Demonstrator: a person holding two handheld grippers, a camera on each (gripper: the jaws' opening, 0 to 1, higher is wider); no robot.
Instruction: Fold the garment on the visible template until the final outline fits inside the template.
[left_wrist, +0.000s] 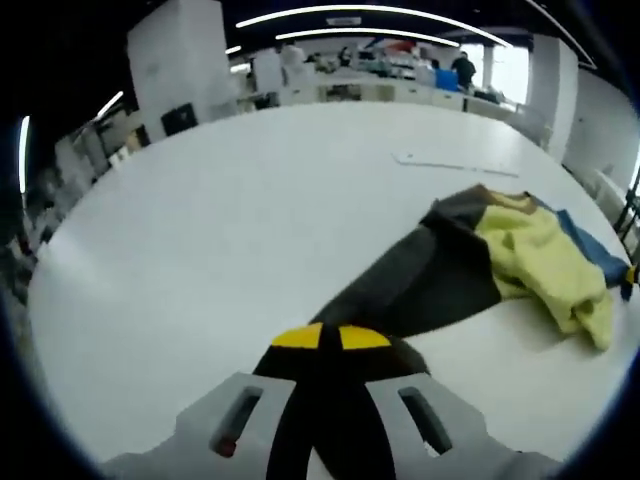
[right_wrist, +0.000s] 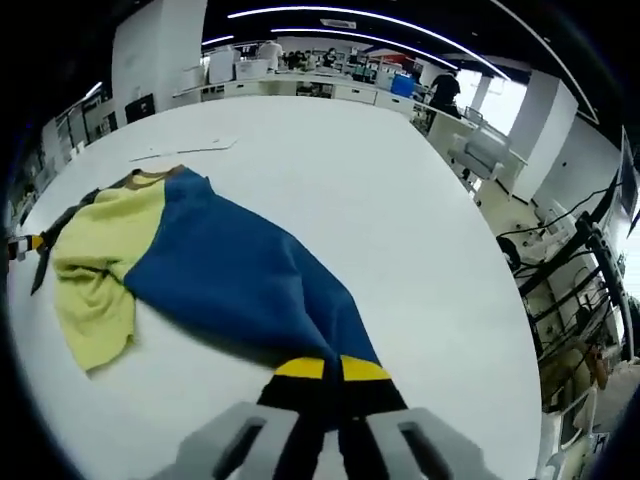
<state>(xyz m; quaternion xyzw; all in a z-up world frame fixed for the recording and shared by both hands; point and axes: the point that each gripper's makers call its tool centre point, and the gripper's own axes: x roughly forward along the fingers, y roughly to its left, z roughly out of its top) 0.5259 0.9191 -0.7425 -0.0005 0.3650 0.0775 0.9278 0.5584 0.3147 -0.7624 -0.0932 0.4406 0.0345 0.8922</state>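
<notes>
1. Garment spread loosely across white table: soft, wrinkled knit in colour blocks of dark grey, pale yellow and blue, bunched and rumpled at the yellow part.
2. Left gripper, yellow-tipped black jaws pressed together on the end of the grey sleeve, drawn out into a long taper toward the camera.
3. Right gripper likewise clamped on the narrow end of the blue section, stretched smooth and broad back to the yellow body.
4. Plenty of bare, matte tabletop on the far side of the cloth in both views; table's right edge well apart from the fabric, with chairs and cables past it.
5. Thin pale strip lying flat on the table just beyond the collar end.
</notes>
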